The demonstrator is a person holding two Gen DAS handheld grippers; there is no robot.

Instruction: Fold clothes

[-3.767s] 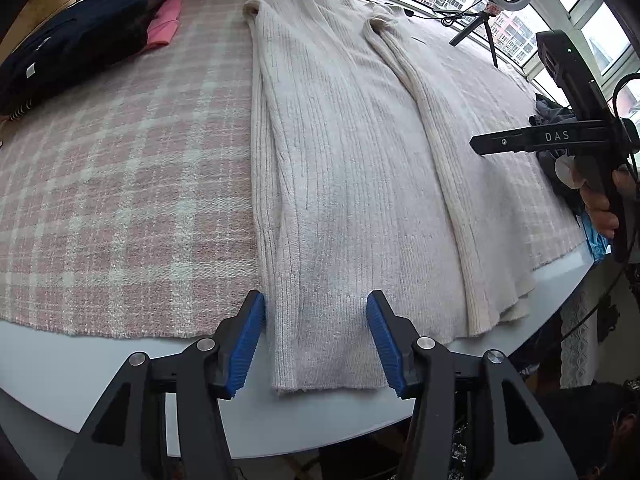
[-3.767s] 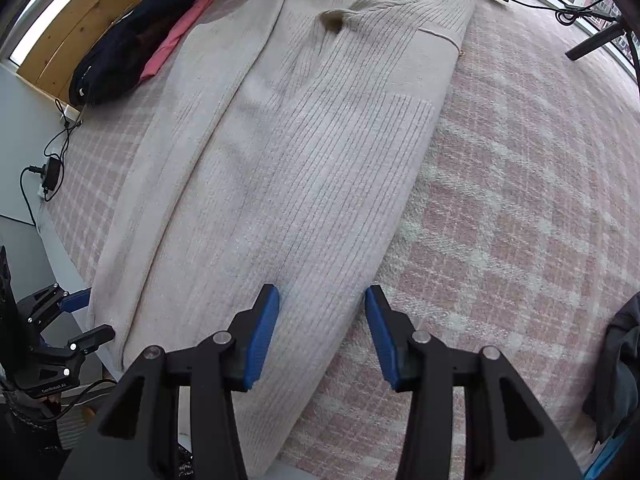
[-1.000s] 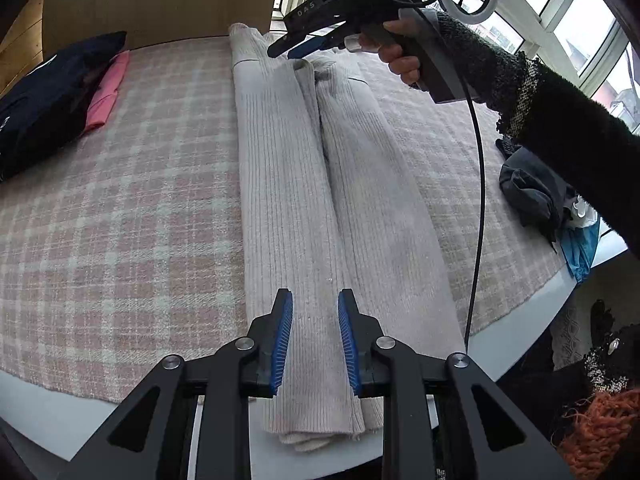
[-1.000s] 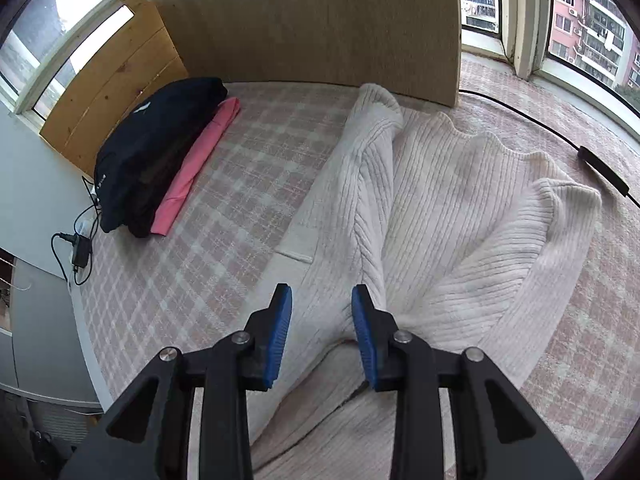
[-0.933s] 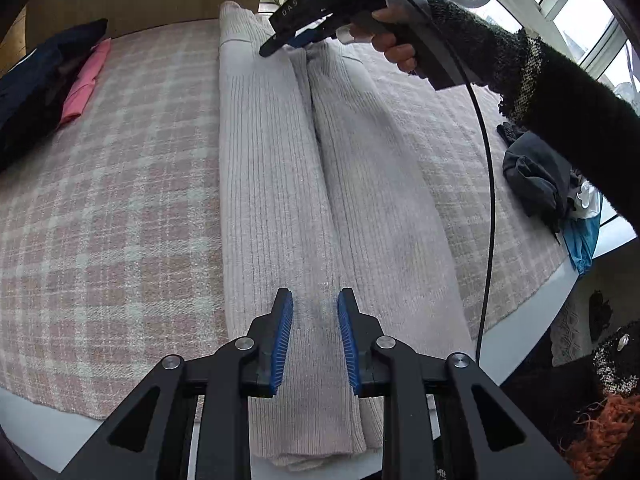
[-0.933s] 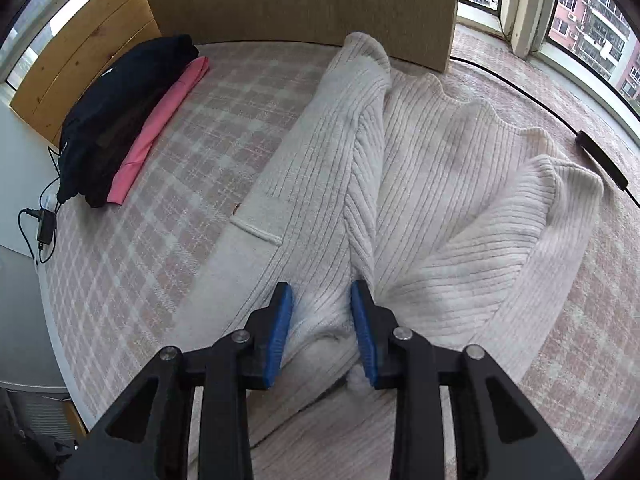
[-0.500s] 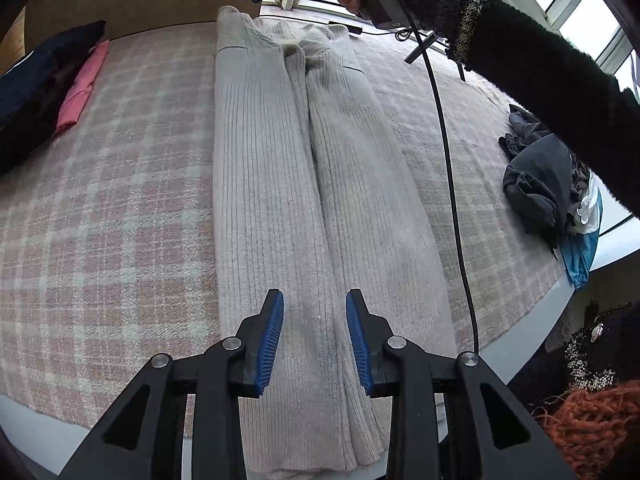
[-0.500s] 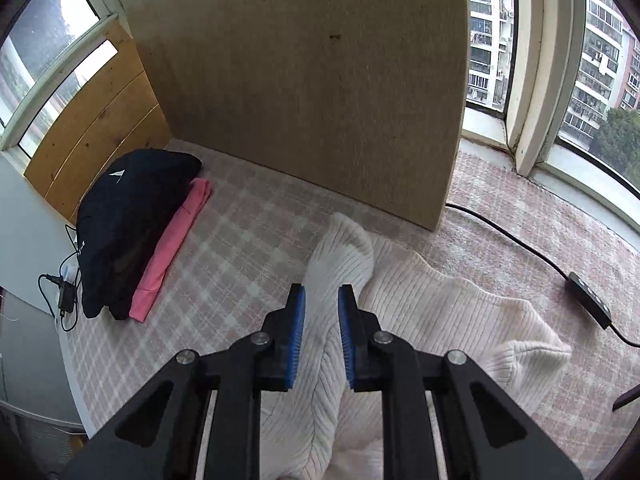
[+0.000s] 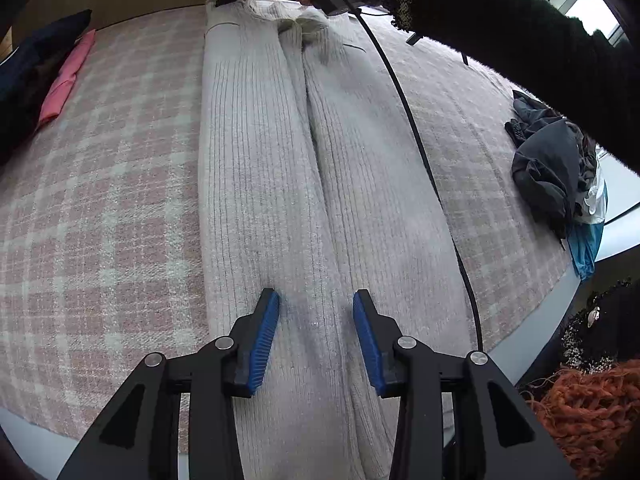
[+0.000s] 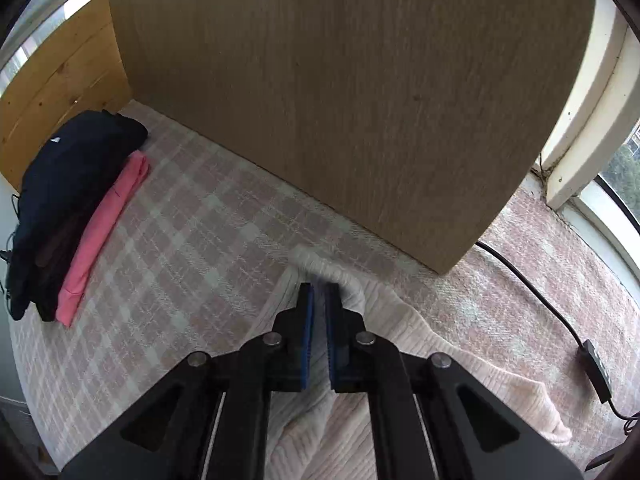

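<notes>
- Cream ribbed cardigan lies lengthwise down frame centre on the pink plaid cloth.
- Left gripper, bottom centre, has just been opening; nothing pinched.
- Right gripper closed, nearly together, over the cardigan's far end.

Cream ribbed knit cardigan, pink and white plaid cloth over the counter, pink garment beside a navy one, blue-padded black fingers, grey heap
</notes>
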